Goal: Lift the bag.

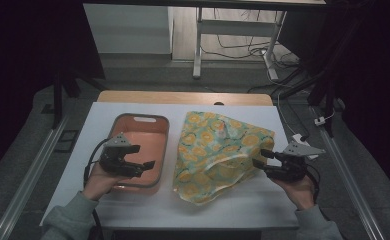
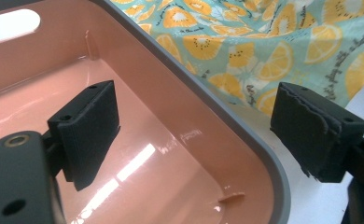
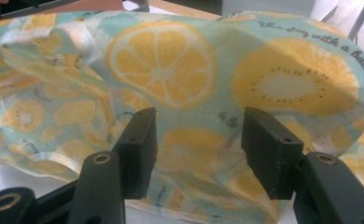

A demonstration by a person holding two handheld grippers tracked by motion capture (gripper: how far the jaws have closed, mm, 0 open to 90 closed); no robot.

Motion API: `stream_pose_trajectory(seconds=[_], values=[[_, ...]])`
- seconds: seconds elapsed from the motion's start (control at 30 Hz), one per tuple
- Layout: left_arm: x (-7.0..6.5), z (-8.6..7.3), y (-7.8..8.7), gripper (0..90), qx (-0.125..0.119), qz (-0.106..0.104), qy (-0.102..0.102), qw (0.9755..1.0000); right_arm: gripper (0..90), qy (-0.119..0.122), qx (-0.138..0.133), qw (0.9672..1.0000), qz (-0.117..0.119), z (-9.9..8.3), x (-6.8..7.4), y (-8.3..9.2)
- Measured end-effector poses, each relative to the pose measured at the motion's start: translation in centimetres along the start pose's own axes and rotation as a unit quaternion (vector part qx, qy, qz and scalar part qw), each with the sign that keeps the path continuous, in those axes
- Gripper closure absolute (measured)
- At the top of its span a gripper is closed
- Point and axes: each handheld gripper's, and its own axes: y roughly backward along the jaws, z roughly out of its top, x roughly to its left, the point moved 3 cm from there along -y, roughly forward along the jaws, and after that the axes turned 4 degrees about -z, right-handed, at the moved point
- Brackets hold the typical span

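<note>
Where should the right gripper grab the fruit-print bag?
Probably the bag's right corner, coming in level from the right. That edge puffs up off the table and faces the open right gripper, thin enough to fit between its jaws.

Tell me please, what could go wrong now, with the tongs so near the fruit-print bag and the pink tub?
1. The left tongs stand open astride the right rim of the pink tub. Closing there may pinch the rim and tip or drag the tub.
2. The right tongs are open at the edge of the fruit-print bag. The bag looks thin and puffy, so a grip may catch one loose layer and slip.
3. A pull on the bag could slide it against the tub.
</note>
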Motion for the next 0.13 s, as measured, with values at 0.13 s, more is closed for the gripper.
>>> stream_pose_trajectory(seconds=[0.13], values=[[-0.1,-0.13,0.06,15.4,0.0,0.0,-0.001,1.0,45.5,0.003,-0.002,1.0,0.002,0.02,0.29,-0.04]])
